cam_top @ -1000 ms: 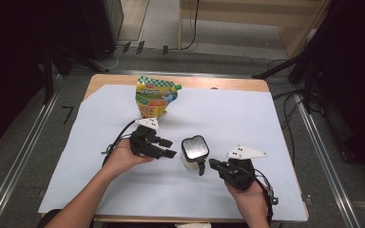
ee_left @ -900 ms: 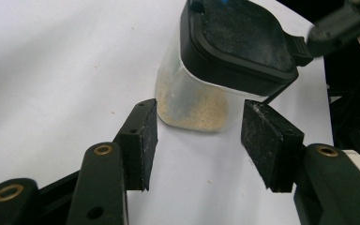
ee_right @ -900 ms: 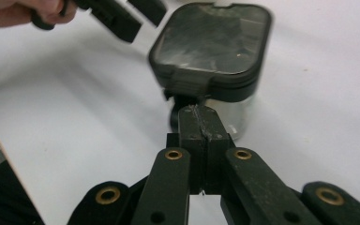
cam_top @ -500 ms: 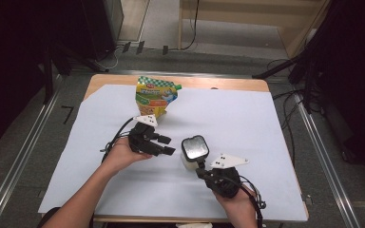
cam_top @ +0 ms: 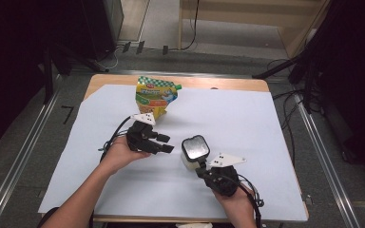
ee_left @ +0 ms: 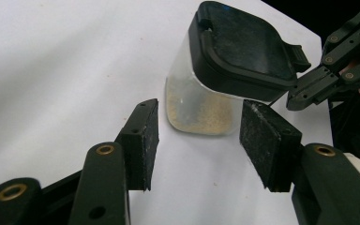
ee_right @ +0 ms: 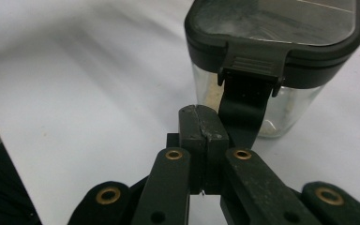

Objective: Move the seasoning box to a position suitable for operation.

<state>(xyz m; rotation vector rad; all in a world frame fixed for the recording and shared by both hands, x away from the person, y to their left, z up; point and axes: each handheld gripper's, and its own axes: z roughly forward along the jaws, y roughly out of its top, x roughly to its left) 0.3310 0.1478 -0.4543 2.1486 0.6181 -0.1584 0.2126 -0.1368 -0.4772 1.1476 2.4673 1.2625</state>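
A clear jar (cam_top: pixel 194 152) with a black lid (ee_left: pixel 243 44) stands on the white sheet, a thin layer of beige grains (ee_left: pixel 199 115) at its bottom. My left gripper (cam_top: pixel 166 143) lies level just to the jar's left and points at it. Its jaws are open, its pads (ee_left: pixel 143 136) standing short of the jar (ee_left: pixel 192 101) with nothing gripped. My right gripper (cam_top: pixel 201 164) comes from the near side, shut and empty. Its closed tips (ee_right: pixel 202 123) sit right under the lid's hanging latch (ee_right: pixel 244 101), and I cannot tell whether they touch it.
A colourful stand-up pouch (cam_top: pixel 156 96) stands at the far edge, behind the left hand. The white sheet (cam_top: pixel 266 123) covers most of the wooden table (cam_top: pixel 228 83). Black stands and cables surround the table on the floor.
My right hand has shifted left and a little down, bringing its shut tips up to the jar's latch. The left hand and the jar have stayed put.
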